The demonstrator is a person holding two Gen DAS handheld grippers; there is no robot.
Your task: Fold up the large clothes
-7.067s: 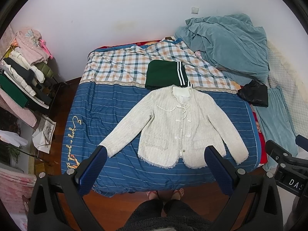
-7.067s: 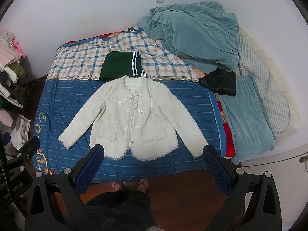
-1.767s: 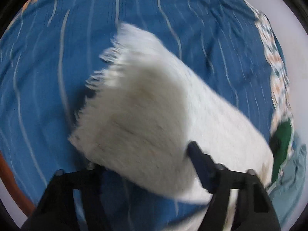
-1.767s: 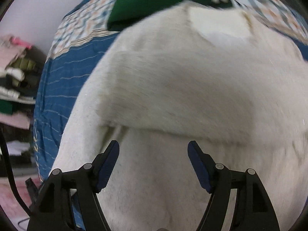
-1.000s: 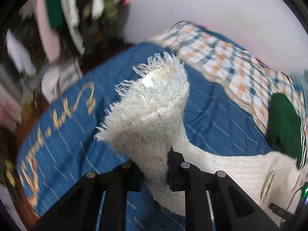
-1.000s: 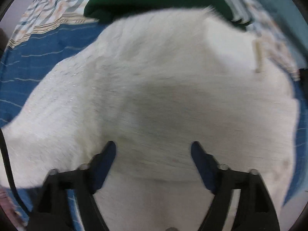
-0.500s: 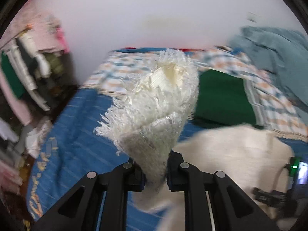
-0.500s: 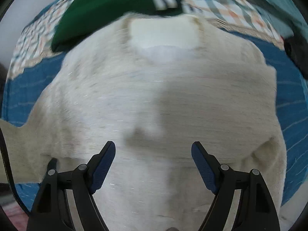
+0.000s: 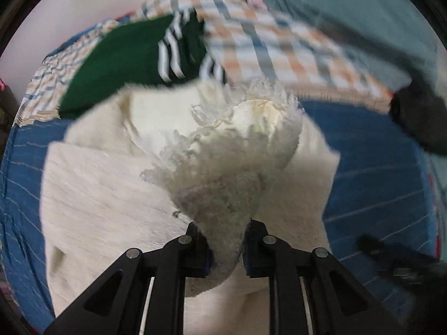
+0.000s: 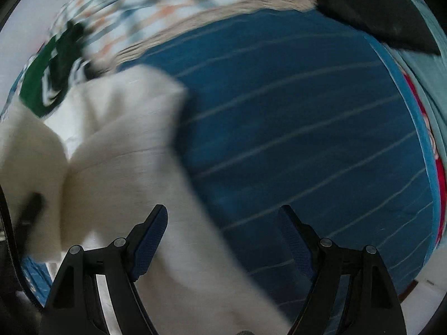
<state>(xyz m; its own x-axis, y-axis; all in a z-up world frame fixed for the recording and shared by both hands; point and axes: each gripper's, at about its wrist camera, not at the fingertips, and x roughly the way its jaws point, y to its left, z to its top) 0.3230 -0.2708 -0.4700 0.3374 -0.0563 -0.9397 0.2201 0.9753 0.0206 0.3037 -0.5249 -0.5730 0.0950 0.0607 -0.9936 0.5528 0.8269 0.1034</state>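
Two views told the story, and the left wrist went first: the left gripper (image 9: 225,240) was clenched tight on the frayed sleeve cuff (image 9: 237,150) of the cream jacket (image 9: 106,195), the fringed opening of that cuff standing up right in front of the lens with its pale lining showing. Below and behind it, the jacket's body lay spread on the blue striped bed cover (image 9: 371,173), the sleeve held up over the garment. Just past the jacket's collar sat a folded green garment with white stripes (image 9: 134,55), touching the cream fabric's top edge, and it rested on a checked blanket (image 9: 279,44). Teal bedding (image 9: 349,2) was heaped at the far right, and a dark bundle (image 9: 419,120) sat at the right edge of the bed. Over to the right wrist, and it was blurrier: the right gripper (image 10: 223,237) was spread wide apart and grasping nothing, its blue-padded fingers (image 10: 151,234) hanging over the bed. Its left finger sat over cream fabric, its right finger over bare blue cover (image 10: 307,128). From there the jacket (image 10: 117,145) filled the left half of the picture, with one side folded over on itself. The green garment (image 10: 36,83) peeked out at the far left, the checked blanket (image 10: 156,2) ran along the top, and the dark bundle (image 10: 371,11) lay at the upper right beside a strip of teal (image 10: 424,64).
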